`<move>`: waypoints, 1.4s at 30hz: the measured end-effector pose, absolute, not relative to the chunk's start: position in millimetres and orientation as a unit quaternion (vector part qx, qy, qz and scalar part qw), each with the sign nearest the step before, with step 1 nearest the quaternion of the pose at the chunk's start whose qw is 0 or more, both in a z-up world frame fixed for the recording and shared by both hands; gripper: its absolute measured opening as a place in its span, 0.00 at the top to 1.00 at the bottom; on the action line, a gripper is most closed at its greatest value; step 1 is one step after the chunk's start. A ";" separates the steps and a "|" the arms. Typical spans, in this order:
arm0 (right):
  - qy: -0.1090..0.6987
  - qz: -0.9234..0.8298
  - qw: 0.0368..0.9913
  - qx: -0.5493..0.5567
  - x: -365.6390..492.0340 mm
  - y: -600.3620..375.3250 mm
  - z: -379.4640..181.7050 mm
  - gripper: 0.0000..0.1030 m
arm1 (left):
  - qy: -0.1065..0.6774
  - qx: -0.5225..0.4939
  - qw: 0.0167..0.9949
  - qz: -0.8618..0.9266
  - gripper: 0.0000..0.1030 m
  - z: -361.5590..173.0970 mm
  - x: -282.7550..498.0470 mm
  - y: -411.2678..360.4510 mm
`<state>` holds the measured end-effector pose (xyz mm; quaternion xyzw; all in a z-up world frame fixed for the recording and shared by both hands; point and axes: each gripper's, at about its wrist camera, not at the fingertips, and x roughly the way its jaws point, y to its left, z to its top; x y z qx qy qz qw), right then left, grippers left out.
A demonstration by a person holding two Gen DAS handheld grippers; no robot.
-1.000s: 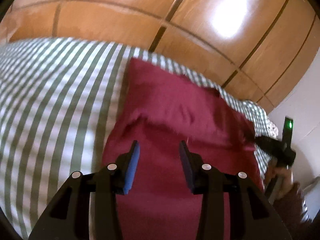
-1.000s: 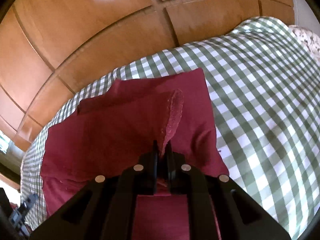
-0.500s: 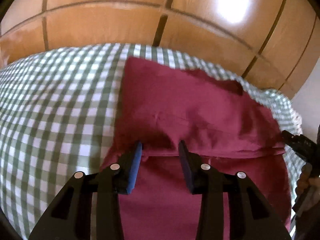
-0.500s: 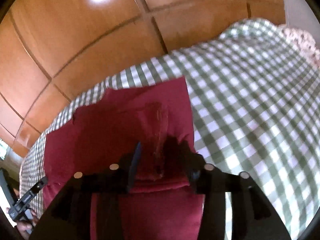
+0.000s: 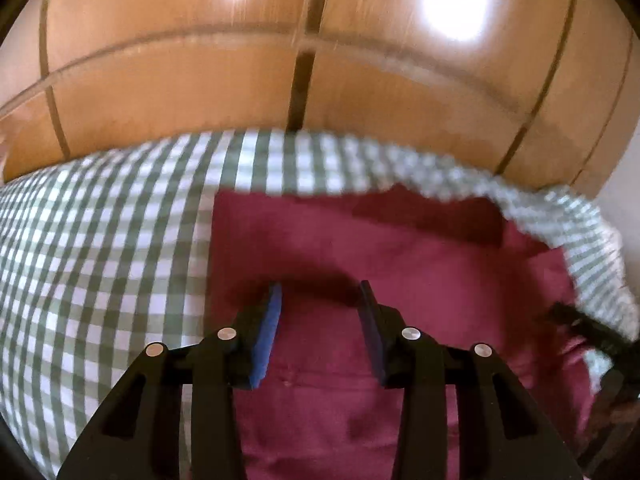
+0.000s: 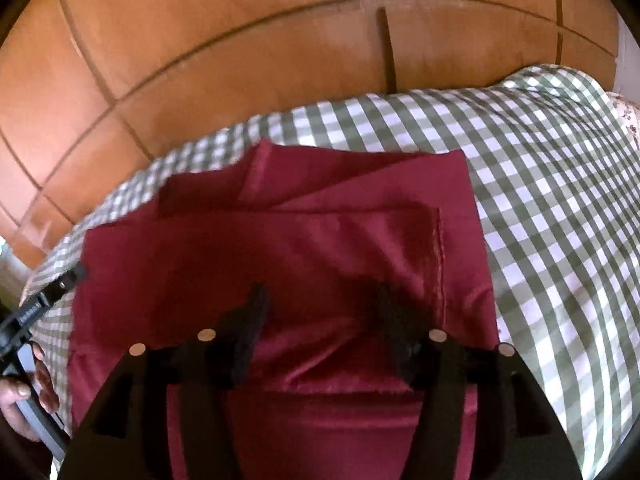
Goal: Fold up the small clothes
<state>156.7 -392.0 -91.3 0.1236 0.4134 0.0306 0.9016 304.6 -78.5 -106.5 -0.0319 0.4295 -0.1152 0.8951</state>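
Observation:
A dark red garment (image 5: 400,264) lies flat on a green-and-white checked cloth (image 5: 100,248); it also shows in the right wrist view (image 6: 320,240), folded over with a seam edge running down its right side. My left gripper (image 5: 320,292) is open and empty just above the garment's left part. My right gripper (image 6: 322,294) is open and empty above the folded layer. The right gripper's tip shows at the far right of the left wrist view (image 5: 592,332); the left gripper shows at the left edge of the right wrist view (image 6: 40,304).
Orange-brown wooden panels (image 6: 240,60) rise behind the checked cloth (image 6: 560,200). A flowered fabric (image 6: 630,116) shows at the far right edge. The person's hand (image 6: 24,392) holds the left gripper's handle.
My right gripper has opened and let go of the garment flap, which now lies flat. Both grippers have lowered and moved forward over the garment.

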 end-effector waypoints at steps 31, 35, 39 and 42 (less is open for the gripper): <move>0.390 0.023 0.915 0.105 52.9 -410.8 -83.1 0.13 | 0.376 -0.056 0.922 -0.073 0.48 -71.0 104.8 -7.0; 0.401 0.007 0.909 0.114 18.5 -436.7 -89.5 0.12 | 0.389 -0.056 0.917 -0.076 0.48 -78.7 88.8 -2.1; 0.424 0.013 0.894 0.143 -14.7 -455.4 -101.7 0.12 | 0.405 -0.051 0.909 -0.082 0.48 -89.6 73.3 2.5; 0.442 0.031 0.881 0.163 -45.8 -462.7 -112.6 0.12 | 0.426 -0.055 0.898 -0.092 0.48 -101.3 60.3 7.0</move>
